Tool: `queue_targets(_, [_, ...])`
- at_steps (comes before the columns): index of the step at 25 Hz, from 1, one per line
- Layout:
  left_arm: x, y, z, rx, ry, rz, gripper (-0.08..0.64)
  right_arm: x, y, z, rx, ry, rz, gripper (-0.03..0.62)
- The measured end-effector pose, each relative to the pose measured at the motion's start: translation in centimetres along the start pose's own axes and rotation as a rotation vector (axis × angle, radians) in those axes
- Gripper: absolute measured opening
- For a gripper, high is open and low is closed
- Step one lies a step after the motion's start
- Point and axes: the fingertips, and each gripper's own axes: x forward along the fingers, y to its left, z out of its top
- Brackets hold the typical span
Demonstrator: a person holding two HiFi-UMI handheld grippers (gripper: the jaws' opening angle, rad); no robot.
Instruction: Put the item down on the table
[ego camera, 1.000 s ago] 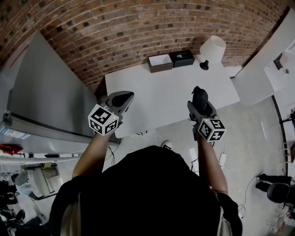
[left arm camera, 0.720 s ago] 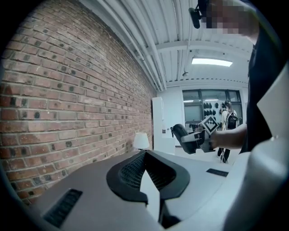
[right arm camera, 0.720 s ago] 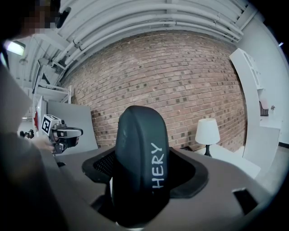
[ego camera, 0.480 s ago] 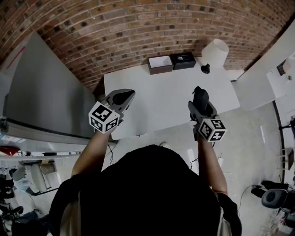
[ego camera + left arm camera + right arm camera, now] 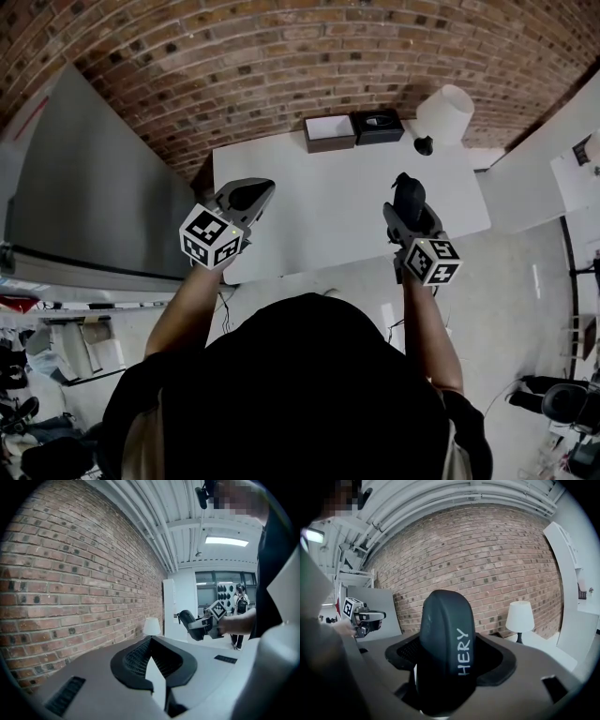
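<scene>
A dark rounded case (image 5: pixel 445 648) with "HERY" in white on its side stands upright between the jaws of my right gripper (image 5: pixel 405 192), which is shut on it. In the head view the dark case (image 5: pixel 406 187) hangs above the front right part of the white table (image 5: pixel 328 202). My left gripper (image 5: pixel 251 195) hovers over the table's front left corner. Its jaws meet in a point with nothing between them (image 5: pixel 152 667). From the left gripper view, the right gripper (image 5: pixel 201 623) shows with the case at its tip.
At the table's back edge stand an open brown box (image 5: pixel 329 132), a black box (image 5: pixel 376 125) and a white-shaded lamp (image 5: pixel 442 114). A brick wall (image 5: pixel 281 66) runs behind. A tall grey cabinet (image 5: pixel 94 187) borders the table's left side. Bare floor lies in front.
The head view has shifted slightly. Both grippers stay at about the same spots over the table, the right one still shut on the case.
</scene>
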Motion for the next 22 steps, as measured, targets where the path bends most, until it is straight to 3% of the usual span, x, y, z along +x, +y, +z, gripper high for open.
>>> queue_targets(22, [4.1, 1.9, 0.8, -0.029, 0.006, 0.079, 0.015, 4.9, -4.5, 1.7, -0.003, 0.024, 0.077, 0.347])
